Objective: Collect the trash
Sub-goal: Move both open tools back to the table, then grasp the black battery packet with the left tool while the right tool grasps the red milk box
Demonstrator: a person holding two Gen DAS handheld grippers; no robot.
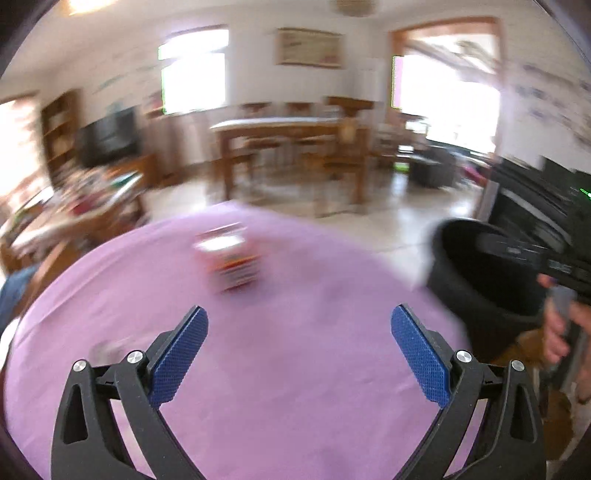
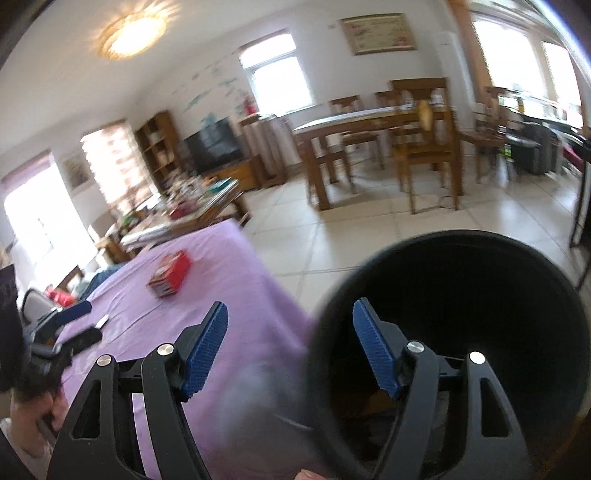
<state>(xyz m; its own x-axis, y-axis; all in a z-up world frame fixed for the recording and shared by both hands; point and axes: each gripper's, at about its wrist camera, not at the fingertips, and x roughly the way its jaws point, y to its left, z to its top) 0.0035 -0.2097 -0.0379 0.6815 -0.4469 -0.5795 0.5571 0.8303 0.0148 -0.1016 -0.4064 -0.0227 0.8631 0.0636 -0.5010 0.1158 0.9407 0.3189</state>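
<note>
The left gripper point(image 1: 299, 332) is hovering spread wide over the purple tablecloth point(image 1: 295, 369), a blurred, apparently red-and-white carton point(image 1: 231, 258) lying ahead of it. The right gripper point(image 2: 290, 345) is also gaping, empty, straddling the rim of the black bin point(image 2: 480, 295).

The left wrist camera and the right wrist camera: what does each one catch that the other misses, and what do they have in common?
Only the left wrist view shows the right hand holding its tool from outside, and the bin's outer wall.

Only the right wrist view looks down into the black bin, and shows the lit ceiling lamp and a small white scrap on the cloth.

Both show the purple tablecloth, the red box on it, the wooden dining table, and an open, empty gripper: left gripper, right gripper.
</note>
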